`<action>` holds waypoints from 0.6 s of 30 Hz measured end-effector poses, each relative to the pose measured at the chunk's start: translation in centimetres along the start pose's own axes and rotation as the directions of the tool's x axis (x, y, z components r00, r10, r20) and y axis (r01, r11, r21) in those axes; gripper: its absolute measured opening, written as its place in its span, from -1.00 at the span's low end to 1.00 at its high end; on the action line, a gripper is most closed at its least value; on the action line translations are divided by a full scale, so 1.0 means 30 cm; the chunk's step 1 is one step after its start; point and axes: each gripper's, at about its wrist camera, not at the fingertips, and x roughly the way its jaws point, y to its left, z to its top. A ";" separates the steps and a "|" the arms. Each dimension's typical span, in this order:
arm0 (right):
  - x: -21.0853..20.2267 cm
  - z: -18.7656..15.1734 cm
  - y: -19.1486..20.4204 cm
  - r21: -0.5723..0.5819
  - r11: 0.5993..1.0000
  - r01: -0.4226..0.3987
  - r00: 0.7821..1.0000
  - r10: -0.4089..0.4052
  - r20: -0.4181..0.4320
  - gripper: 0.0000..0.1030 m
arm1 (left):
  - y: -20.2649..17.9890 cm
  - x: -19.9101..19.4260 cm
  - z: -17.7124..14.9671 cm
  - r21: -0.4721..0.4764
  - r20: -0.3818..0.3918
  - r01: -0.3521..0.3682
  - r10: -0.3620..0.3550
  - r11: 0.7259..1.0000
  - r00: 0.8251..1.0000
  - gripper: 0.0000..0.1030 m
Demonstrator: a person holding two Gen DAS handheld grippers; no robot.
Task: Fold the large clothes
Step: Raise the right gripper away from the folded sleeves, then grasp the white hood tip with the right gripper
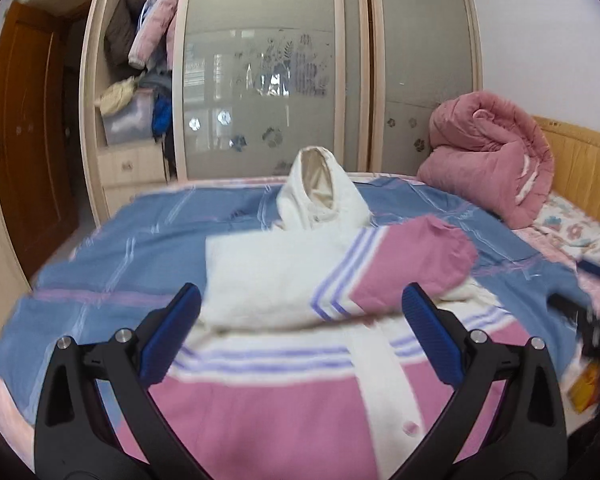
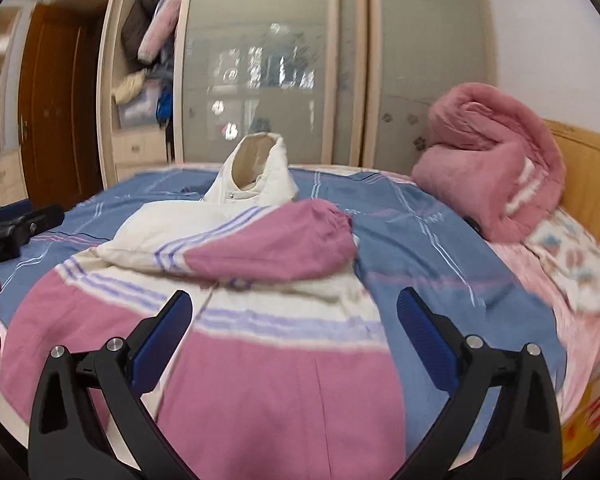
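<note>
No readable text, labels, brands or numbers appear in either view. Blur leaves any small print unreadable.

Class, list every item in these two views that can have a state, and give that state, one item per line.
Left claw: open, holding nothing.
Right claw: open, holding nothing.
Jacket: lying flat on the bed, front closed.
Sleeve: folded across the jacket's chest.
Hood: standing up, not yet folded.
Pink quilt: bundled up near the headboard.
Wardrobe: left section open, clothes visible; glass doors shut over the rest.
</note>
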 end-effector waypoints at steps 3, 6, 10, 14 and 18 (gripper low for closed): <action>0.192 0.190 0.021 0.053 0.997 -0.056 0.997 0.059 -0.059 0.97 | 0.050 0.052 -0.078 -0.021 -0.016 -0.030 0.029 0.999 0.999 0.96; 0.493 0.393 0.081 0.065 0.997 -0.039 0.989 0.048 -0.141 0.97 | 0.103 0.128 -0.143 -0.074 -0.152 -0.067 0.055 0.995 0.987 0.96; 0.903 0.583 0.204 -0.047 0.996 0.078 0.977 -0.086 -0.197 0.97 | 0.142 0.139 -0.128 -0.154 -0.116 -0.034 0.016 0.988 0.993 0.96; 1.278 0.672 0.279 -0.166 0.964 0.208 0.939 -0.244 -0.241 0.97 | 0.144 0.144 -0.120 -0.098 -0.096 -0.063 0.054 0.993 0.994 0.96; 1.525 0.710 0.284 -0.171 0.939 0.299 0.910 -0.334 -0.244 0.96 | 0.181 0.171 -0.116 -0.103 -0.106 -0.088 0.077 0.991 0.991 0.96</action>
